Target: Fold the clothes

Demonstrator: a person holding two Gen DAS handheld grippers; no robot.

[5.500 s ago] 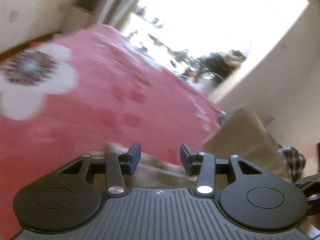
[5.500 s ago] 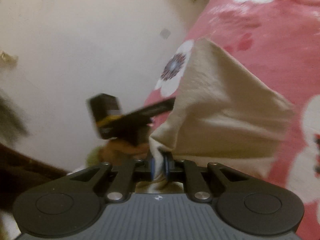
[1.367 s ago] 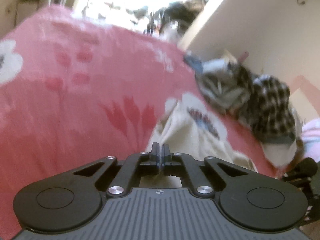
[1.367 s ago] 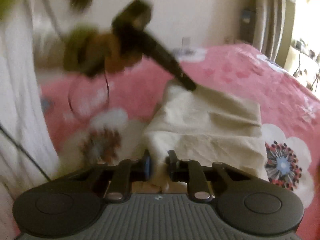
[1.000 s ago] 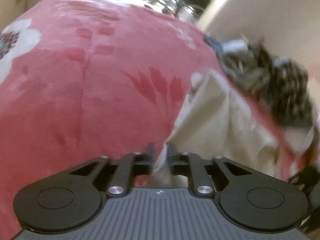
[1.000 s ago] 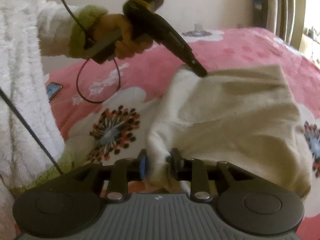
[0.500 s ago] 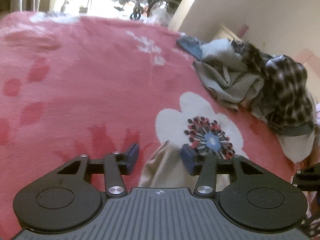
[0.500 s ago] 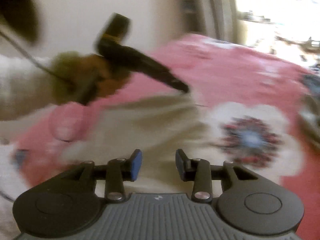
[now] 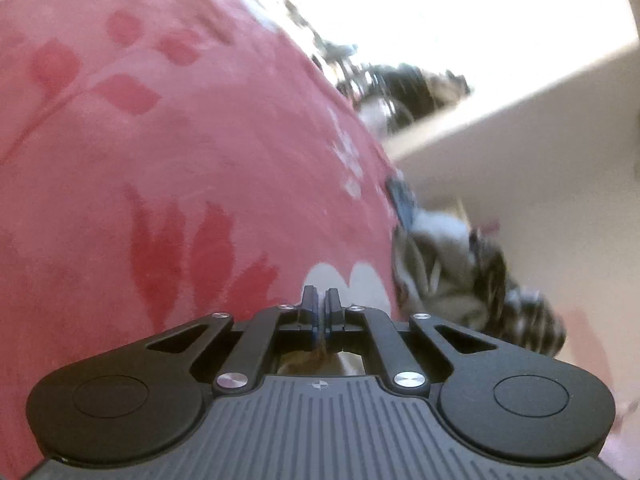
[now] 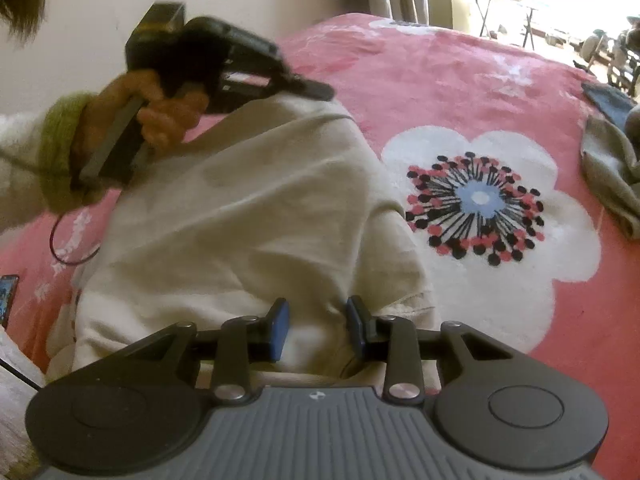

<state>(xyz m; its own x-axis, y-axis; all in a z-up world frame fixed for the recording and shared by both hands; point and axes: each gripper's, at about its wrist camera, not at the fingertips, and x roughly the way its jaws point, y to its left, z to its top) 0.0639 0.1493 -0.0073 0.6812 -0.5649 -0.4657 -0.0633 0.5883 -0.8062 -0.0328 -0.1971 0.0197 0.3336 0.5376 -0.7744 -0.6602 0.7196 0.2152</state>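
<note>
Gripping well means catching the hem itself: at bottom centre the right tongs (image 10: 316, 326) stand parted over the cream garment (image 10: 248, 216), pads not pressing it. Farther up-left on the pink bed (image 10: 460, 80), the left tongs (image 10: 320, 90) are clenched at its far edge.

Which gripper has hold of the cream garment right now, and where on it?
The left gripper is shut; whether it pinches the cream garment can't be told. The right gripper is open over the near edge, holding nothing.
</note>
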